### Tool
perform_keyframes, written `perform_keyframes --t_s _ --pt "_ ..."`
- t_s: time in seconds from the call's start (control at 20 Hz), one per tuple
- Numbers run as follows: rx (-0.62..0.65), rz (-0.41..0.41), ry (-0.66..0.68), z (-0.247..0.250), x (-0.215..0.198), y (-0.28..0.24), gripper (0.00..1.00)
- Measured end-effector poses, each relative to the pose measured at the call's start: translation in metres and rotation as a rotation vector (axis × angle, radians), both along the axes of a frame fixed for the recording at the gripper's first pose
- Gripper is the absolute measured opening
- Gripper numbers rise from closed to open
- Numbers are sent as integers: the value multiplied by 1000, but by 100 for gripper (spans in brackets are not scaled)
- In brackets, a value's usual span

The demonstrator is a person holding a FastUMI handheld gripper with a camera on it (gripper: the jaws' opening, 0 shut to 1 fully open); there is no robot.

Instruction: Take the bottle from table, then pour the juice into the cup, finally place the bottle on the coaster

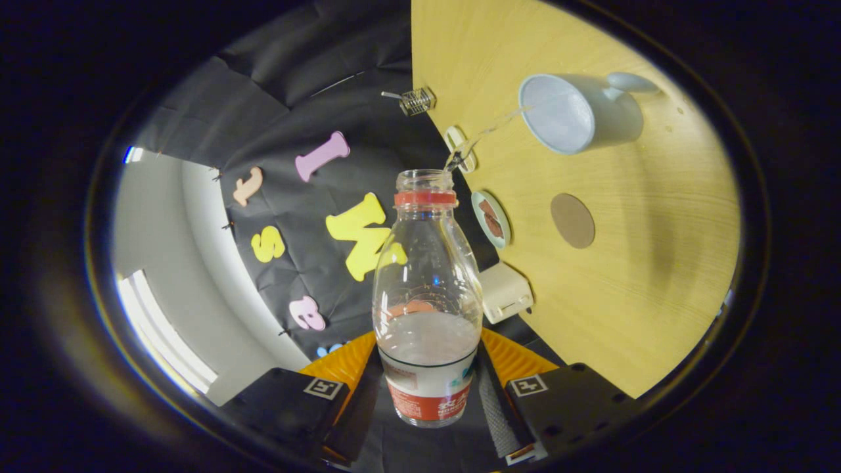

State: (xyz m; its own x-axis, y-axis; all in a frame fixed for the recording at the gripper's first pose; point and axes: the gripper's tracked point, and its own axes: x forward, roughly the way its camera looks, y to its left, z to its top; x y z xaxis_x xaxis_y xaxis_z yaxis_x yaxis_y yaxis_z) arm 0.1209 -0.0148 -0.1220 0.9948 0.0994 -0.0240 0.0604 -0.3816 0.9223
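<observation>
Two fingers of the tongs (430,394) clamp the bottle (427,302), held between them and tipped; a thin stream leaves its mouth toward the cup (578,112) beyond; keep the tilt steady, I judge; the coaster (572,221) waits on the table (657,263).

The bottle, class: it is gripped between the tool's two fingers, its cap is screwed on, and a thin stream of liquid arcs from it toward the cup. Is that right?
Not quite. The gripper view shows the bottle has no cap: its mouth is open above the red neck ring. The rest holds: the tool grips it between both fingers, and a thin stream arcs toward the cup.
</observation>
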Motion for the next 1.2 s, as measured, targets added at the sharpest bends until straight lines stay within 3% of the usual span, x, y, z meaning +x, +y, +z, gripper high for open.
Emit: perform_keyframes --t_s 1.2 --pt "192 -14 -102 26 -2 -26 77"
